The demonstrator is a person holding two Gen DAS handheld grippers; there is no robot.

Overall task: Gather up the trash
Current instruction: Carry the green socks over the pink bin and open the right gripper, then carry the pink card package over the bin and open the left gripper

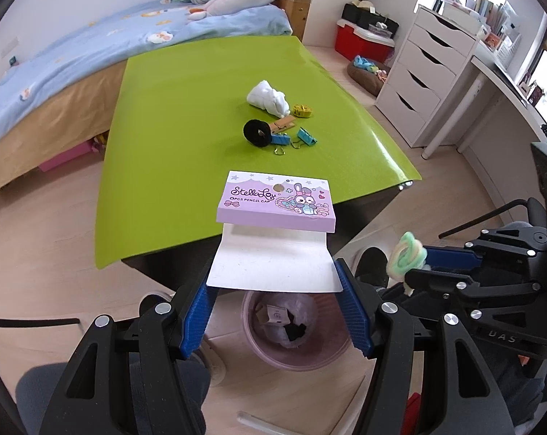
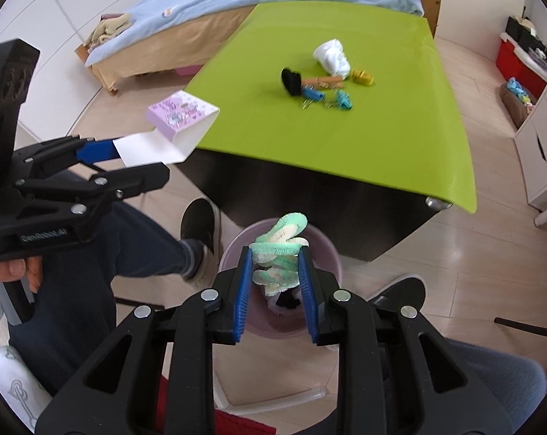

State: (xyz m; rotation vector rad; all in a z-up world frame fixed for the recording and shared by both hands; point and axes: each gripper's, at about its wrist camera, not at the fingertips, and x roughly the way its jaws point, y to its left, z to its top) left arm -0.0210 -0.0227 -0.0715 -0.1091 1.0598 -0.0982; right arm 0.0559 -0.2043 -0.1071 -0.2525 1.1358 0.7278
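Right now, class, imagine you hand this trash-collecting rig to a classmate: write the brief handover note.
Left gripper: shut on the purple-and-white folded pencil-cap card, held above the floor beside the table.
Right gripper: shut on the pastel green-and-yellow fuzzy loop, directly over the pink plastic waste bin.
Bin holds some scraps already.
On the lime-green table: crumpled white tissue, black ring, blue binder clips, wooden clothespin, yellow tape roll.
Left: drop both held items into the bin; probably the tissue next.
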